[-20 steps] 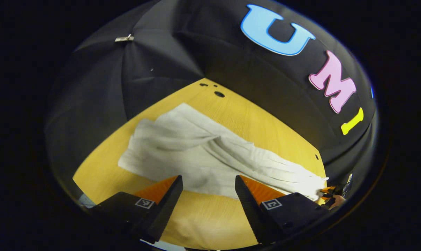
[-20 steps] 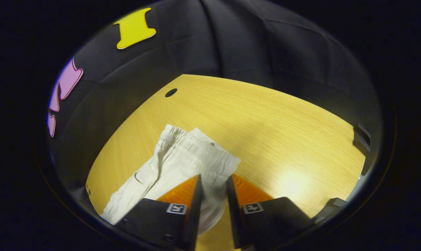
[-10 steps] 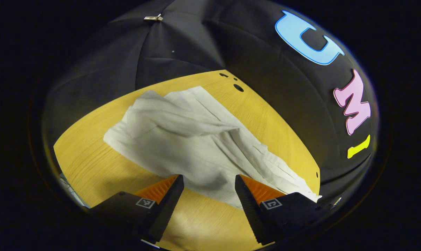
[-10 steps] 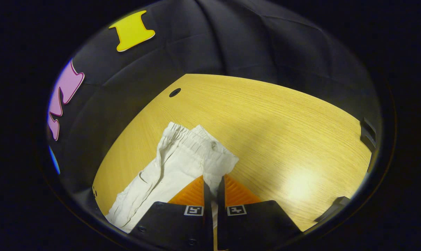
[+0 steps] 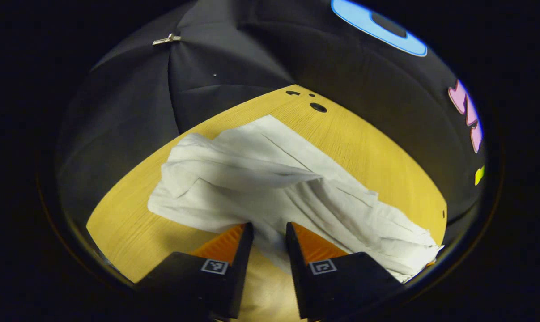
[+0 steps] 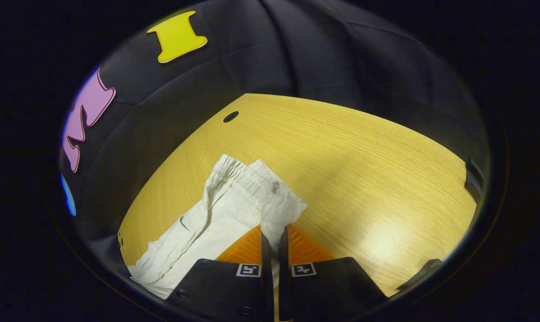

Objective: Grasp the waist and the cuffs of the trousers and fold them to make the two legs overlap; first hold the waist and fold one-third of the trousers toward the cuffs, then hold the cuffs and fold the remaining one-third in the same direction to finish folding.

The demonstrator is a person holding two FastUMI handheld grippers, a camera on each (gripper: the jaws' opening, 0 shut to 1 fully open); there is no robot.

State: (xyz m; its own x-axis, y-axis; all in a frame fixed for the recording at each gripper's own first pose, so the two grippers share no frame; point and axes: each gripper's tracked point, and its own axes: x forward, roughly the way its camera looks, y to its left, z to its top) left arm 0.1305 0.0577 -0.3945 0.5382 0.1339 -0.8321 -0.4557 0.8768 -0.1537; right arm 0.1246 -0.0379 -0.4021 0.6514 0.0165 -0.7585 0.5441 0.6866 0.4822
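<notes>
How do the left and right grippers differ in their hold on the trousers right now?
The right gripper is shut on the gathered waist end of the trousers; the left gripper has a gap between its fingers, with the cloth edge lying in it. Both sit low over the wooden table.

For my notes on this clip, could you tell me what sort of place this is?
Probably a staged recording booth, not a home: a bare wooden table with drilled holes, black cloth hung as walls all round, and white trousers laid out for folding.
</notes>
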